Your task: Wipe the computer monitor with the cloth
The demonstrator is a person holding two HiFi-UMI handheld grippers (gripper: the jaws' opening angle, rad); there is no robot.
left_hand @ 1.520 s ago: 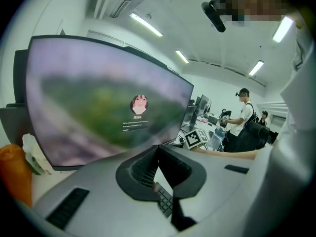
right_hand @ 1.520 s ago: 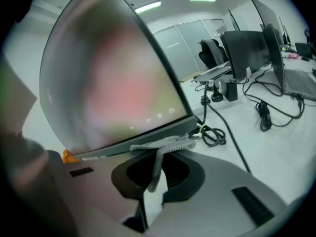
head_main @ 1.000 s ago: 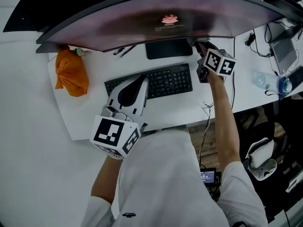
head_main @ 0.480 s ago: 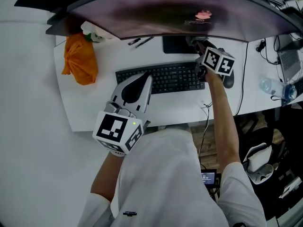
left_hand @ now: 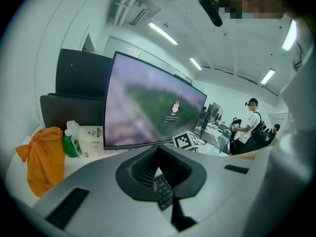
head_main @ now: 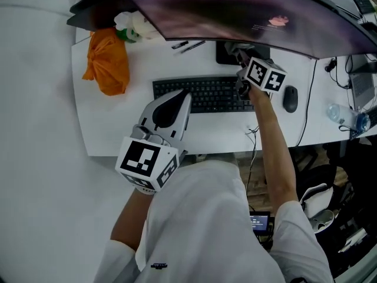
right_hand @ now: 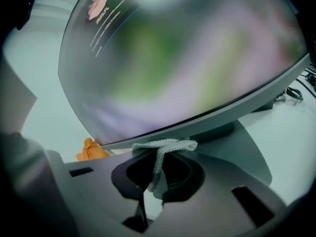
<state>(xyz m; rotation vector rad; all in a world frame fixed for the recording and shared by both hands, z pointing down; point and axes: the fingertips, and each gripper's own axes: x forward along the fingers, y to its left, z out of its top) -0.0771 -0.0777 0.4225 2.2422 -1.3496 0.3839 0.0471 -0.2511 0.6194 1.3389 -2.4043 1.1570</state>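
Observation:
The wide curved monitor (head_main: 247, 10) spans the back of the white desk and fills the right gripper view (right_hand: 187, 58), its screen lit. My right gripper (head_main: 237, 54) is just under the monitor's lower edge, near the stand, above the keyboard's right end. It is shut on a folded grey-white cloth (right_hand: 165, 146), which lies against the bezel's bottom edge. My left gripper (head_main: 184, 100) hovers over the desk's front edge, pointing at the keyboard, jaws together and holding nothing; in its own view (left_hand: 159, 152) the monitor (left_hand: 153, 110) stands ahead.
A black keyboard (head_main: 203, 94) lies mid-desk, with a mouse (head_main: 290, 98) to its right. An orange bag (head_main: 108, 61) and white and green bottles (head_main: 132, 28) sit at the back left. A water bottle (head_main: 347, 118) and cables are on the right. People stand far off (left_hand: 254, 127).
The right gripper with the cloth has slid left along the monitor's lower edge, toward the stand. The head view has swung left. The left gripper has stayed put.

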